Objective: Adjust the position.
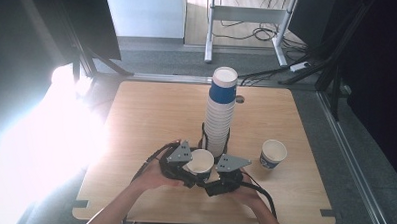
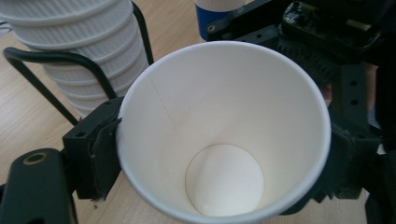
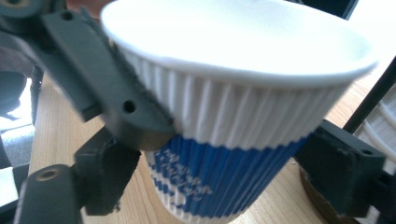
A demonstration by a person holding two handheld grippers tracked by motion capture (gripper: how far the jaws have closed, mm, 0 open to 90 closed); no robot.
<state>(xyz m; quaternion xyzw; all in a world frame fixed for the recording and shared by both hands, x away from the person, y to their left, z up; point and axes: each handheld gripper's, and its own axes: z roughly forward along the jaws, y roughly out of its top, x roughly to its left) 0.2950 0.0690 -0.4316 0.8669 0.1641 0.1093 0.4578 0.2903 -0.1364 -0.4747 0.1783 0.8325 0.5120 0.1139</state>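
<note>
Two grippers are meeting at one paper cup [image 1: 200, 162] near the front of the counter [image 1: 146, 115]. The left gripper [image 1: 184, 167] is clamping the cup's sides, while the right gripper [image 1: 219, 179] is flanking its lower wall, grip unclear. Just behind is standing the tall cup stack [image 1: 220, 113], with another cup [image 1: 273, 153] to the right.

White lettering on blue band of cup [image 3: 224, 186]; too blurred to read; no other txt legible.
</note>
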